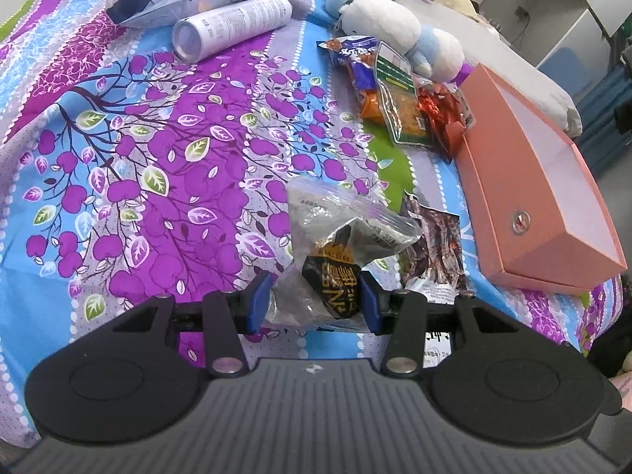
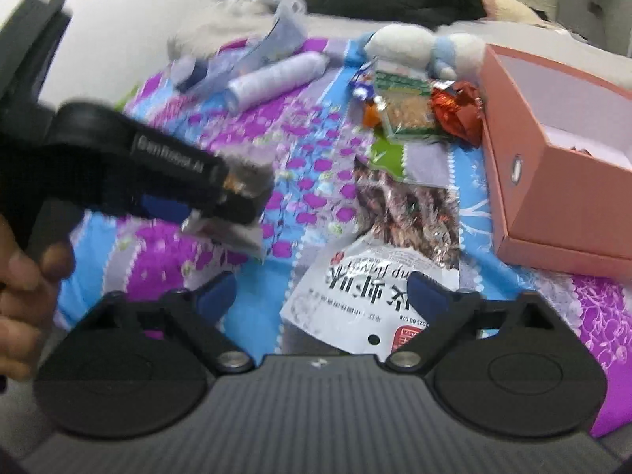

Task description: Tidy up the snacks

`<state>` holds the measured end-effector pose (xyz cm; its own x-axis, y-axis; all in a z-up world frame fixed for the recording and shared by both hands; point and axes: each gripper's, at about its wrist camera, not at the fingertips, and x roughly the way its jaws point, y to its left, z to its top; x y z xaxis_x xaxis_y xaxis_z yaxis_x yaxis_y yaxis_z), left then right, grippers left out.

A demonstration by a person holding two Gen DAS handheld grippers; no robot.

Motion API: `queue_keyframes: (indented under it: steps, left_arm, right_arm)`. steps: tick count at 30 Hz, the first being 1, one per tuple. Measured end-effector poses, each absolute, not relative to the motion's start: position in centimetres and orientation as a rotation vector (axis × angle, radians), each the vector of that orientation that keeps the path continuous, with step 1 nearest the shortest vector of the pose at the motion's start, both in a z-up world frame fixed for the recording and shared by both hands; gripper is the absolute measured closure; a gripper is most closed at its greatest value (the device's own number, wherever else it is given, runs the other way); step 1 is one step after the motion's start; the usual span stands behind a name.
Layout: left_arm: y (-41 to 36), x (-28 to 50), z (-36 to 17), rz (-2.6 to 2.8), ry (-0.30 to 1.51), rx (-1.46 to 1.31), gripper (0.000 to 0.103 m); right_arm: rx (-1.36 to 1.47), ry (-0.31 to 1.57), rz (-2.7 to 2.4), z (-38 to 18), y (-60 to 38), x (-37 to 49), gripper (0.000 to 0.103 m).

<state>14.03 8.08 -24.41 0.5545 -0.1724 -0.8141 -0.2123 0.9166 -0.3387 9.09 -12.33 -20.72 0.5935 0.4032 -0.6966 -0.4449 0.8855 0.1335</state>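
Snacks lie scattered over a flowered bedspread (image 1: 150,181) in purple, blue and green. The left gripper (image 1: 314,302) has its blue pads pressed against a clear zip bag (image 1: 335,237) with a black and gold packet inside, the jaws standing about half apart around it; in the right wrist view that same gripper and bag appear at nine o'clock, blurred, with the person's hand (image 2: 23,280) on the handle below. The right gripper (image 2: 322,296) stands wide open, its pads on either side of a white snack pouch (image 2: 355,296) with black lettering but not pressing it; the pouch lies flat on the cloth, just beyond it a clear pack of dark dried pieces (image 2: 410,205). At one o'clock from that pouch sits a heap of three more packets: a blue and orange one (image 1: 355,67), a green-edged clear one (image 1: 399,94) and a red foil one (image 1: 438,114). Touching the heap's far side is a white and blue plush toy (image 1: 399,27). An open pink box (image 1: 525,181) lies at three o'clock, against the red foil. A white spray can (image 1: 233,23) lies on its side at eleven o'clock, well apart.
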Motion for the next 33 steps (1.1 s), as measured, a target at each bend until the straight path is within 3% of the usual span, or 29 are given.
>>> queue_keyframes:
  steps: [9, 29, 31, 33]
  left_arm:
    - [8.3, 14.0, -24.4, 0.029, 0.987, -0.434, 0.05]
    - [6.9, 14.9, -24.3, 0.025, 0.998, -0.404, 0.05]
    - [6.8, 14.9, -24.1, 0.025, 0.994, -0.403, 0.05]
    - [6.8, 15.0, -23.9, 0.026, 0.99, -0.4, 0.05]
  right_arm:
    - [0.036, 0.753, 0.427, -20.6, -13.6, 11.5, 0.009]
    - [0.046, 0.959, 0.364, -26.0, -12.9, 18.2, 0.008]
    - [0.024, 0.949, 0.374, -25.7, -12.4, 18.0, 0.015]
    - [0.014, 0.94, 0.388, -25.3, -12.3, 17.8, 0.037]
